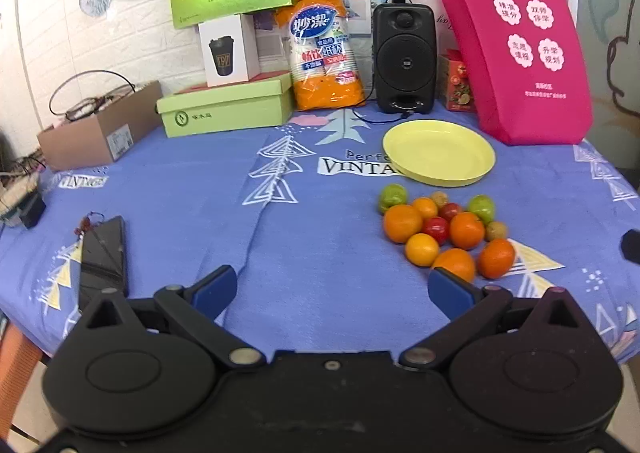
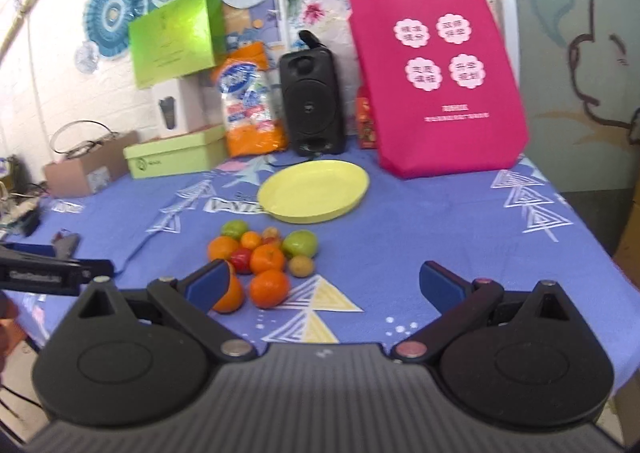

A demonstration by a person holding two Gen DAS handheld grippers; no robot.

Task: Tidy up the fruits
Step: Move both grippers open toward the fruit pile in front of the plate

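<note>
A pile of small fruits (image 1: 444, 229) lies on the blue tablecloth: several oranges, red tomatoes and green limes. Behind it sits an empty yellow plate (image 1: 439, 152). My left gripper (image 1: 332, 293) is open above the cloth, left of the pile, its right pad close to an orange (image 1: 456, 263). In the right wrist view the same fruit pile (image 2: 264, 259) lies in front of the yellow plate (image 2: 314, 191). My right gripper (image 2: 322, 287) is open with nothing between its fingers; its left pad overlaps an orange (image 2: 230, 297).
A pink tote bag (image 1: 520, 53), a black speaker (image 1: 404, 61), an orange packet of paper cups (image 1: 324, 53) and green boxes (image 1: 228, 105) line the back. A cardboard box (image 1: 100, 129) and a black phone (image 1: 102, 257) lie at left. The left gripper's side (image 2: 48, 269) shows at left.
</note>
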